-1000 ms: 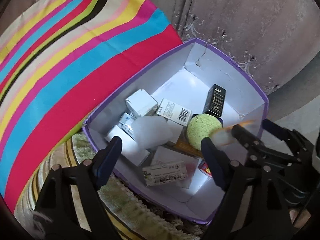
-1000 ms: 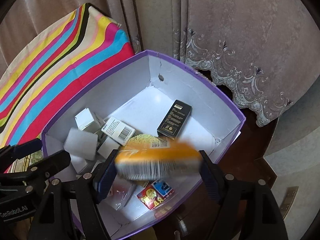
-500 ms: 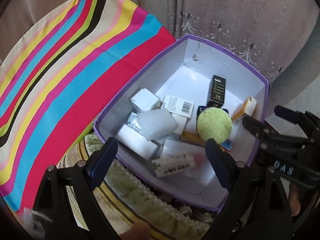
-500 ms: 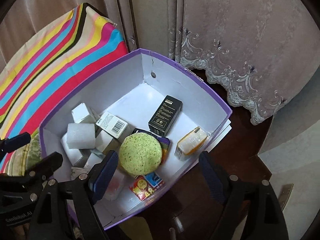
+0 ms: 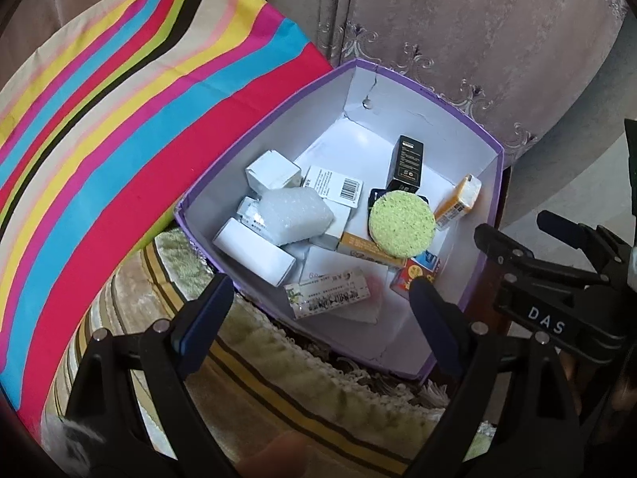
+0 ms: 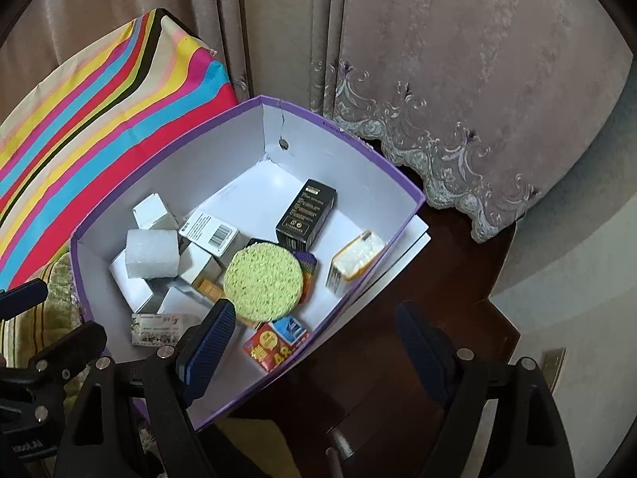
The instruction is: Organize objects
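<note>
The left gripper (image 5: 318, 314) pointed steeply downward, its blue-padded jaws spread wide with nothing between them. The right gripper (image 6: 314, 342) hung just beside it, off its right jaw, angled down alike, jaws equally wide and empty. Neither gripper's pads pressed on anything.

The purple box (image 6: 360, 147) stands open at the top, so entry from above is free. Its far corner floor is bare, as is a strip along the right wall past the black carton (image 6: 306, 215). The near left half is crowded: white cartons, a foam block (image 6: 152, 254) and a green round sponge (image 6: 262, 281) piled together (little bare floor shows between them). The striped cloth (image 5: 119, 127) bulges against the left wall, and the curtain (image 6: 458, 79) hangs close behind. Dark wood (image 6: 418, 318) to the right lies clear.
</note>
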A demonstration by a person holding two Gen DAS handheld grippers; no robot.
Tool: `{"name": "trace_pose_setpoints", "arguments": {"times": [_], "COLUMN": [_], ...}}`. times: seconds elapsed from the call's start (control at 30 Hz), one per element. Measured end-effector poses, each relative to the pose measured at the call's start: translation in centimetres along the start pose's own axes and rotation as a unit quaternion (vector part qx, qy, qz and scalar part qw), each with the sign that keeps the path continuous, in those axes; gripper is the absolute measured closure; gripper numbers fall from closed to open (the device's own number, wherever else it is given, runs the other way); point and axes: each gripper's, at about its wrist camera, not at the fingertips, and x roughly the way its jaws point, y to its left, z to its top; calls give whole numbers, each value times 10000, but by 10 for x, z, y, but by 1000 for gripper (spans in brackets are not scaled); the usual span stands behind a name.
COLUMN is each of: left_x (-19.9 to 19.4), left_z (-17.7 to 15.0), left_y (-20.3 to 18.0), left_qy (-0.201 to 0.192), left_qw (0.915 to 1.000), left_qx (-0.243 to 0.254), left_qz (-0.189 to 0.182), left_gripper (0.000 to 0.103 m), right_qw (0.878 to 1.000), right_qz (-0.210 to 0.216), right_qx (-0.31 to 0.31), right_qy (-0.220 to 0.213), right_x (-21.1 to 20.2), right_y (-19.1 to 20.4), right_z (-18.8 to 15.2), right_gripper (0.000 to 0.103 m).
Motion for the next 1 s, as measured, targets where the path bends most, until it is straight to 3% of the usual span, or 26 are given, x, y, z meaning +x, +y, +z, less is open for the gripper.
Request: {"name": "trace_pose_setpoints", "arguments": {"times": [0.2,0.33,0.47,0.67,1.0], "left_x": [1,7,7,6,4], "left_z": [-3,-4,-6,-6,-6], "left_y": [3,8,7,8,5], "left_qy": [-7,96,71,14,-38], "left_qw": [10000,9998,9999,9999,9999], "left_qx": [-4,-146,-136,-119,-60], "left_qz": [-29,-22,56,97,120], "left_gripper": [12,12,12,12,12], "right_qw": [9996,9994,9989,9999,9997], "right_qz": [-157,312,436,160,199], "right_qx": [-81,141,170,48,21], "right_qy": [-230,-101,38,17,136], "right_x": [-4,-1,3,5,9], "right_y": [5,-1,0,2,3], "right_z": [-3,-2,-4,-5,-6], "right_gripper": [19,19,19,19,19]}}
